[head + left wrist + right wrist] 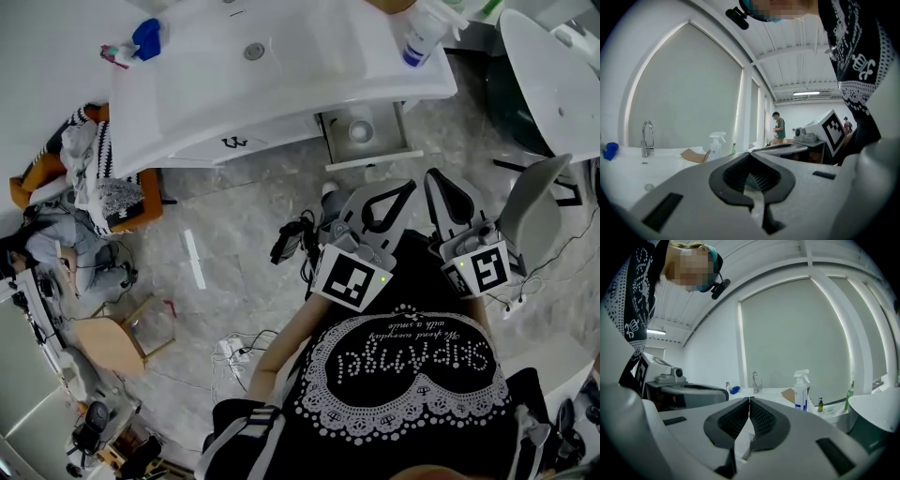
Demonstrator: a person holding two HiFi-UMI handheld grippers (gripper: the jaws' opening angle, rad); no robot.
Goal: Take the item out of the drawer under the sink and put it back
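Under the white sink counter [281, 89] a small drawer [370, 157] stands pulled out, with a round white item [361, 130] lying in it. My left gripper [409, 186] and right gripper [433, 174] hover side by side over the floor just in front of the drawer, apart from it. Both are shut and hold nothing. In the left gripper view the left gripper [750, 153] has its jaw tips touching. In the right gripper view the right gripper [749, 398] looks the same. The drawer is hidden in both gripper views.
On the counter are a spray bottle [419, 33], a blue object [145, 39] and a cardboard piece [693, 154] near the faucet [646, 136]. A cluttered chair [103, 192] is at the left, cables [291, 239] lie on the floor, and a white basin [553, 75] is at the right.
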